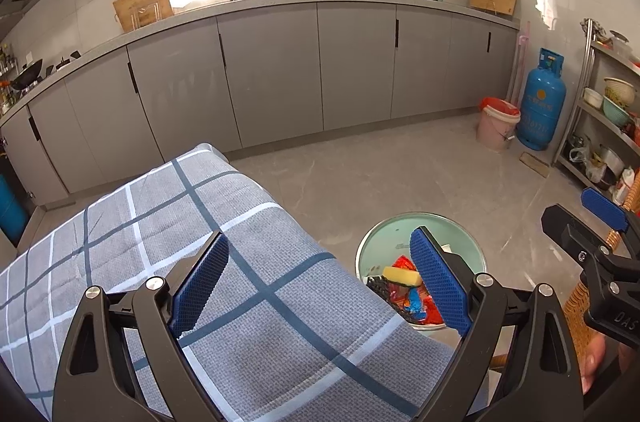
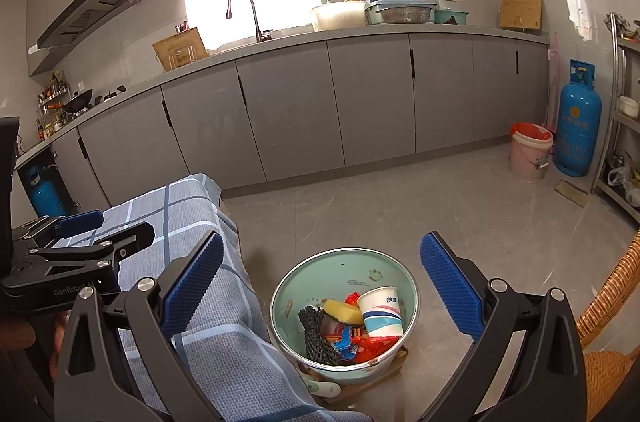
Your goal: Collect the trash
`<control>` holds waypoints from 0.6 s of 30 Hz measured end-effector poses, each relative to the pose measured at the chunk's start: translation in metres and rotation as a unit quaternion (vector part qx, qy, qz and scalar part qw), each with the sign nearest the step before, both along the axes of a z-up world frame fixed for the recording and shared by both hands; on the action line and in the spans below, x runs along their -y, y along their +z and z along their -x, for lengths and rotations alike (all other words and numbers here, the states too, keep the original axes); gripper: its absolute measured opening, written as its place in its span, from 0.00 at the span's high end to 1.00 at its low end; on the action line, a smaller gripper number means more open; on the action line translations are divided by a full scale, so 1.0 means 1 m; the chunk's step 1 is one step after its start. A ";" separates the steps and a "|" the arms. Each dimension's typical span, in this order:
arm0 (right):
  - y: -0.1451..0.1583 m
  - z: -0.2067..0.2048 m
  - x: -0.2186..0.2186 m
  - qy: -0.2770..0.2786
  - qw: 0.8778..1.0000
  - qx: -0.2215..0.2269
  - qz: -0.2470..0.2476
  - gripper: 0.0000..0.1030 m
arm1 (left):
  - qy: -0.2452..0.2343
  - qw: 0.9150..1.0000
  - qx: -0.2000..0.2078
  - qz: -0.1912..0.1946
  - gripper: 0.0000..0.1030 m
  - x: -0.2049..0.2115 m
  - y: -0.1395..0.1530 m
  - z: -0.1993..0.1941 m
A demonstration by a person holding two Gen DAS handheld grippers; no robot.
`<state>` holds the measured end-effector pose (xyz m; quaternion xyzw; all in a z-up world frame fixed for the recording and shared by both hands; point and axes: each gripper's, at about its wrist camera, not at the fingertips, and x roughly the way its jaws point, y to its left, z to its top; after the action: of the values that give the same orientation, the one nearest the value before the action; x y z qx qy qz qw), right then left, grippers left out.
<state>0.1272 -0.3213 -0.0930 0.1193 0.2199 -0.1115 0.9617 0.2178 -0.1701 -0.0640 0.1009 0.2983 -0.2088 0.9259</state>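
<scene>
Both hand-held grippers (image 1: pixel 320 280) (image 2: pixel 324 286) gape empty; green basin (image 2: pixel 340 274) holds cup (image 2: pixel 380 312), sponge, wrappers.

Bin (image 2: pixel 344 306) on floor (image 2: pixel 400 214) ahead between right claw (image 2: pixel 322 290) fingers; cup (image 2: pixel 381 311) inside; table (image 2: pixel 208 322) to left

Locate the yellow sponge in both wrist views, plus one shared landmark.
Left wrist: yellow sponge lower right, in the green basin, beside the left gripper right finger.
Right wrist: sponge bottom centre, left of the paper cup.
Shared landmark: blue gas cylinder.
</scene>
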 end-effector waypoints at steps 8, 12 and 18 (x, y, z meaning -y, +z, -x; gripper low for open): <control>0.000 0.000 -0.001 -0.001 1.000 0.001 0.001 0.05 | -0.007 1.000 0.003 0.003 0.09 0.001 0.002 0.001; -0.001 0.001 -0.002 -0.001 1.000 0.001 0.001 0.05 | -0.008 1.000 0.003 0.004 0.06 0.001 0.003 0.002; 0.000 0.002 -0.002 -0.002 1.000 0.002 0.001 0.05 | -0.006 1.000 0.006 -0.007 0.06 0.005 0.003 0.004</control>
<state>0.1254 -0.3196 -0.0935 0.1189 0.2172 -0.1135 0.9622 0.2140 -0.1747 -0.0614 0.1103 0.2937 -0.2118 0.9256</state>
